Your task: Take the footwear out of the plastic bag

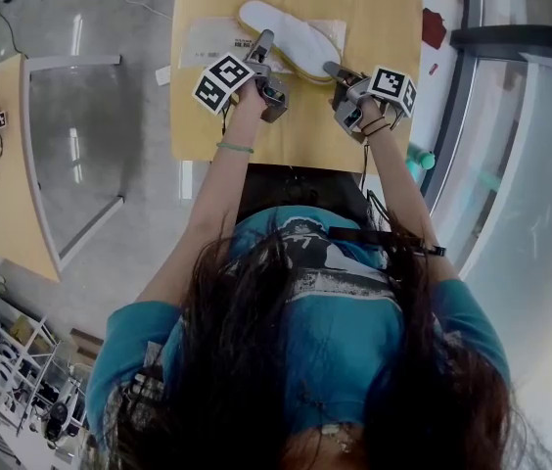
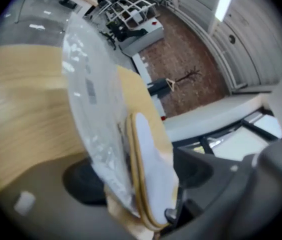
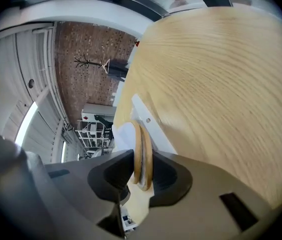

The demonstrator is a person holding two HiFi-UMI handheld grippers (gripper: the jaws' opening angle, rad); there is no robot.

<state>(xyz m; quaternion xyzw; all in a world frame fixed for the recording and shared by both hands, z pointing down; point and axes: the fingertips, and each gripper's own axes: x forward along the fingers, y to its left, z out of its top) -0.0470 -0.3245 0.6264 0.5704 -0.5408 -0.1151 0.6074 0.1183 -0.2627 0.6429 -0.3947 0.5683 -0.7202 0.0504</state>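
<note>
The right gripper (image 3: 142,171) is closed to a narrow gap on the near end of the footwear (image 3: 142,151), its two dark, rounded pads pressing on either face of the stack. What it clamps is a flat pair laid sole to sole: two thin layers with tan, smoothly curved edges and a matte white upper face, standing on edge between the pads. Ahead of these jaws the pair reaches away over the table (image 3: 221,84), a pale wooden top with fine straight grain. To this gripper's left sits the left gripper (image 2: 141,184), with its jaws spread wide. Between them we see both the same white, tan-rimmed pair and the plastic bag (image 2: 88,99); neither pad visibly presses on either, though the pad on the footwear's side stands close to it. The bag is a clear, thin film, wrinkled and glossy with scattered highlights, bearing a small printed label. It extends forward from the left gripper's jaws and flattens onto the wood. In the head view it lies as a flat, roughly rectangular sheet on the tabletop just beyond the left gripper, and the long oval outline of the footwear crosses it obliquely, running from beyond that gripper back to the right gripper's pads. The white face shows plainly, with no film over it; whether any part of the pair sits inside the bag's mouth we cannot tell. In the left gripper view the film lies against one face of the pair.
</note>
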